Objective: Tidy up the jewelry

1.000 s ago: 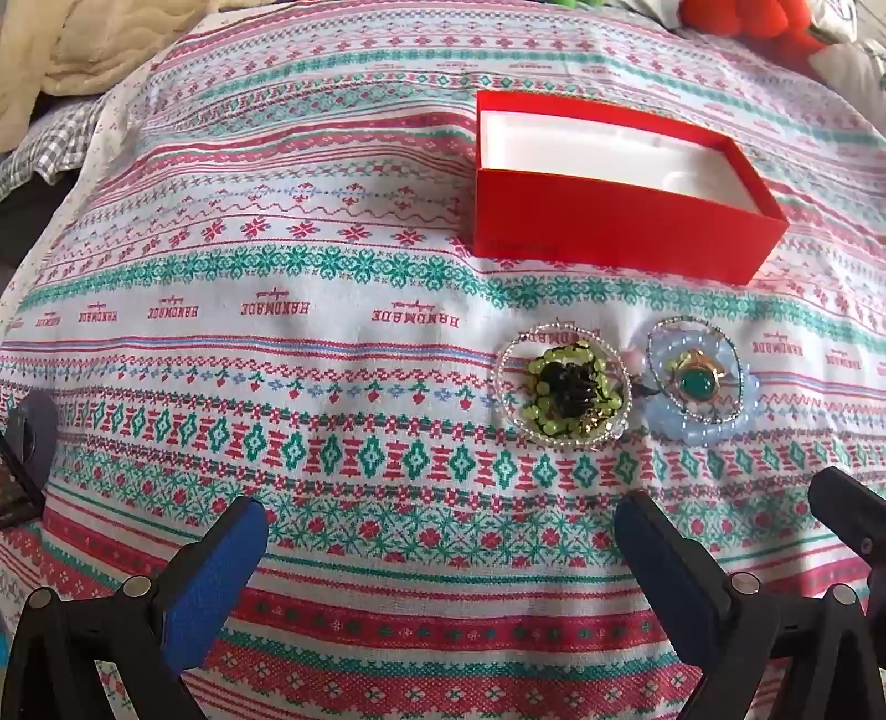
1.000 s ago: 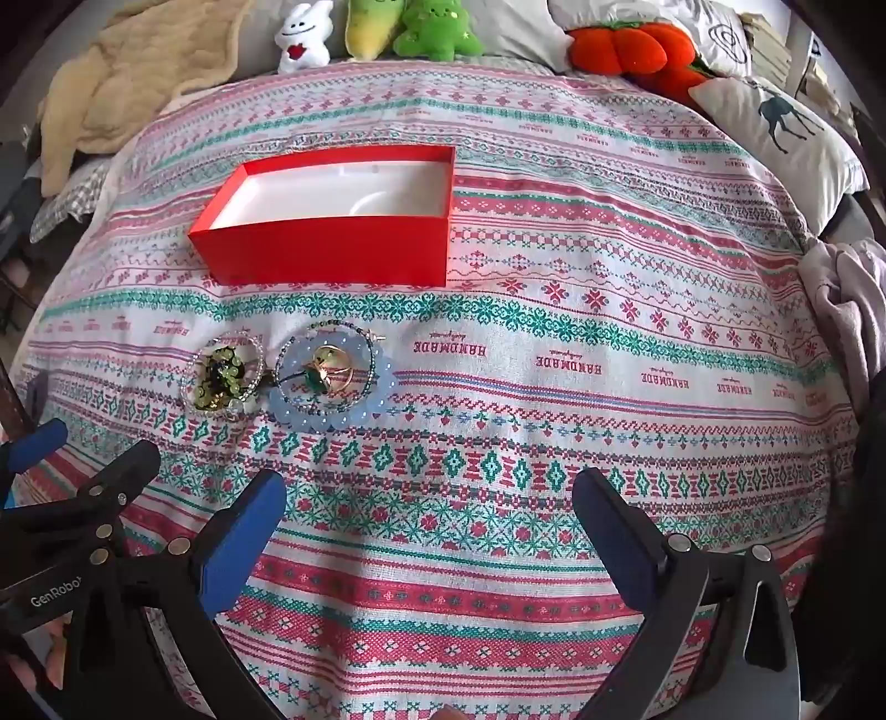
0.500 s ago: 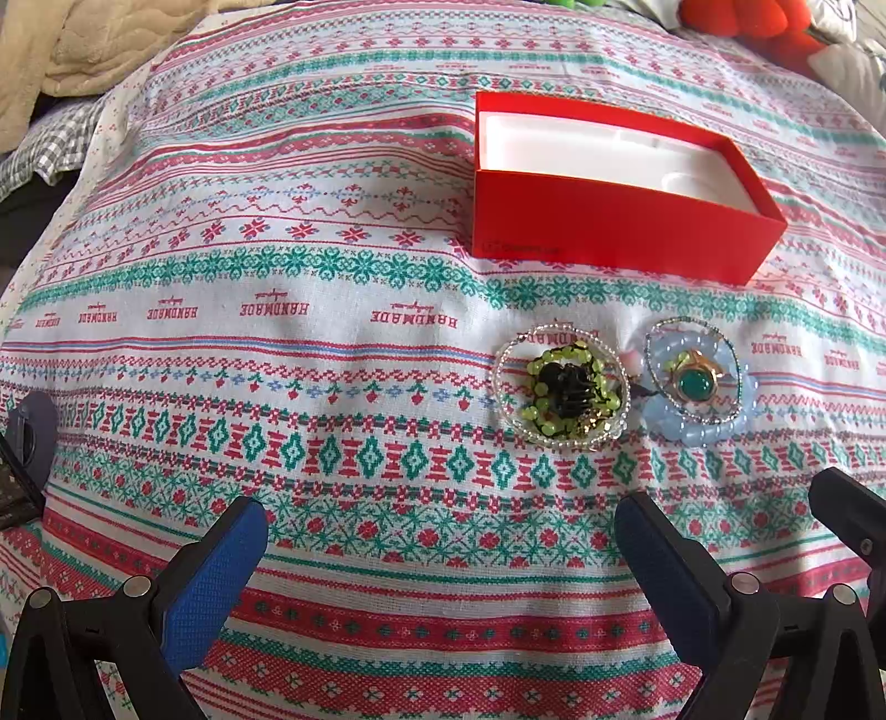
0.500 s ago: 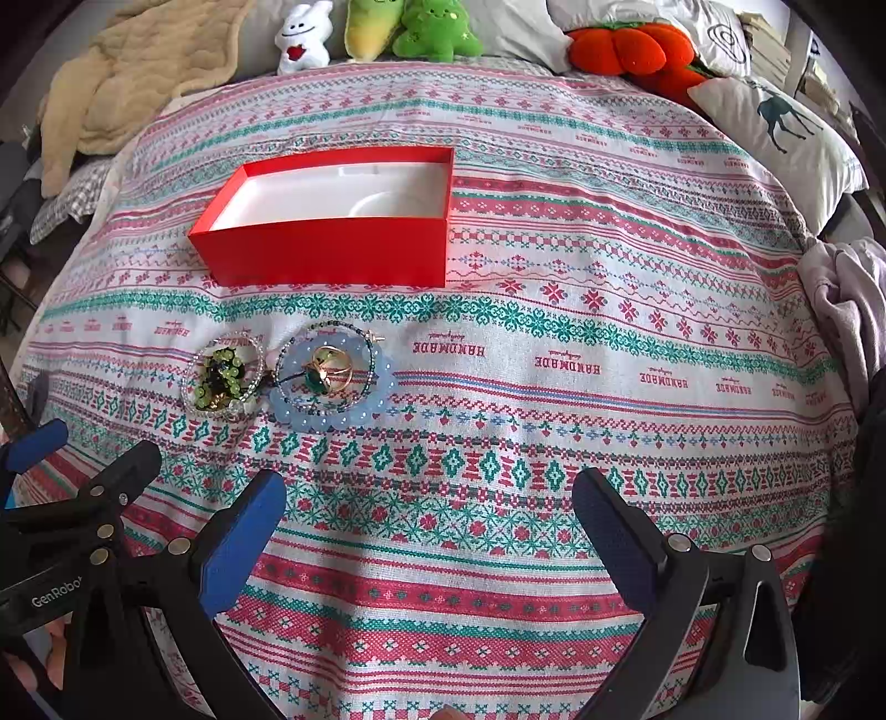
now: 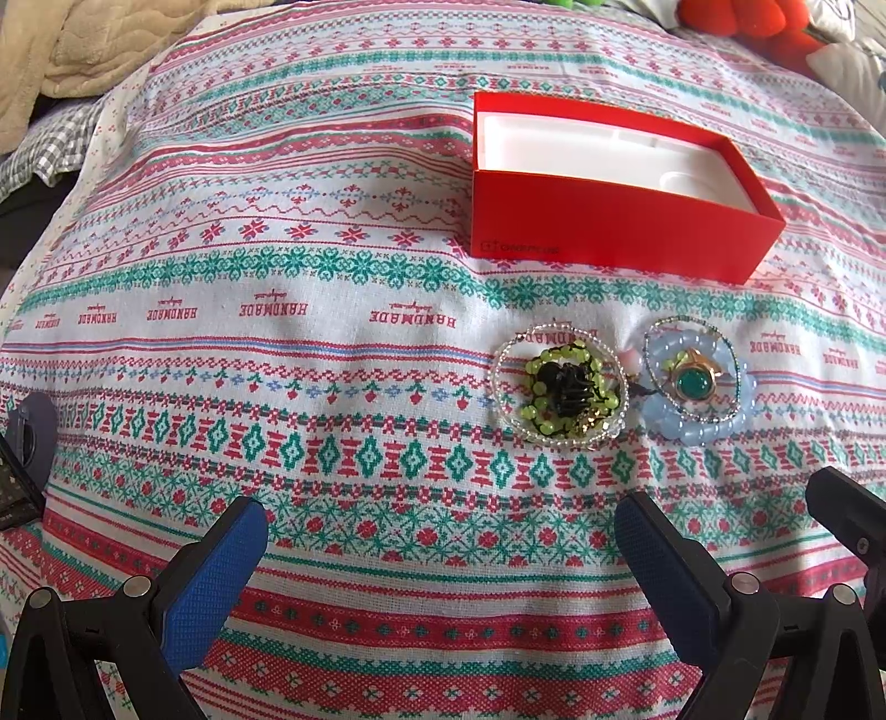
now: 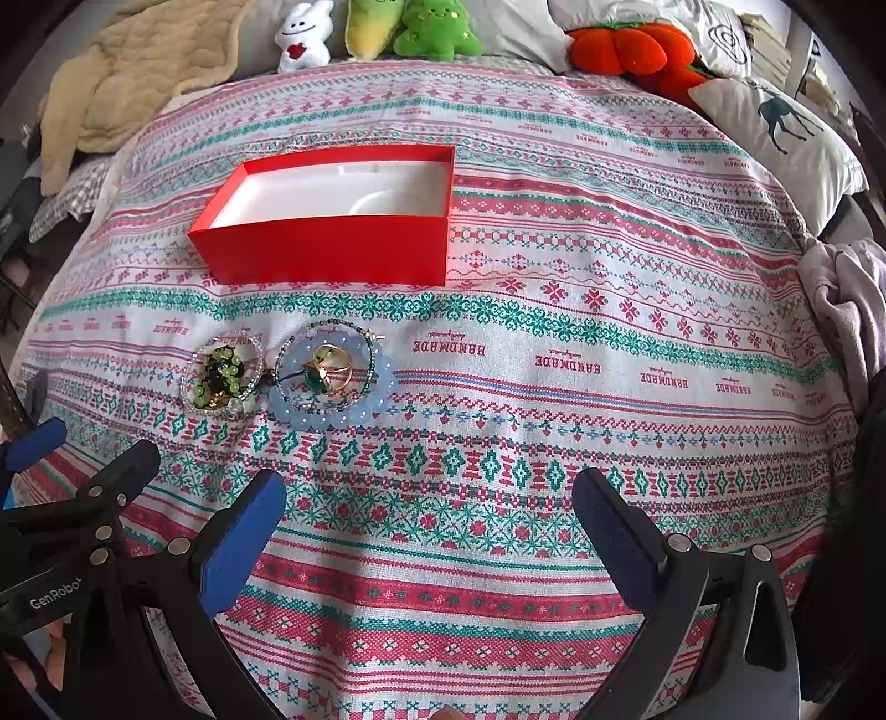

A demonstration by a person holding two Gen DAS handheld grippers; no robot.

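Note:
An open red box (image 5: pixel 620 221) (image 6: pixel 332 255) with a white lining lies on the patterned bedspread. In front of it sit two jewelry piles: a clear bead ring around green and black beads (image 5: pixel 562 390) (image 6: pixel 221 376), and a pale blue bead bracelet (image 5: pixel 695 418) (image 6: pixel 332 418) around a gold ring with a green stone (image 5: pixel 692 382) (image 6: pixel 324 372). My left gripper (image 5: pixel 440 545) is open, hovering short of the piles. My right gripper (image 6: pixel 429 529) is open too, lower right of the jewelry, with nothing between its fingers. The left gripper (image 6: pixel 83 471) shows at the right wrist view's left edge.
The patterned bedspread (image 6: pixel 554 387) covers a bed. Plush toys (image 6: pixel 410 27) and an orange plush (image 6: pixel 631 50) line the far edge, a deer pillow (image 6: pixel 775 144) lies far right, a beige blanket (image 6: pixel 122 83) far left, a grey cloth (image 6: pixel 847 310) at the right edge.

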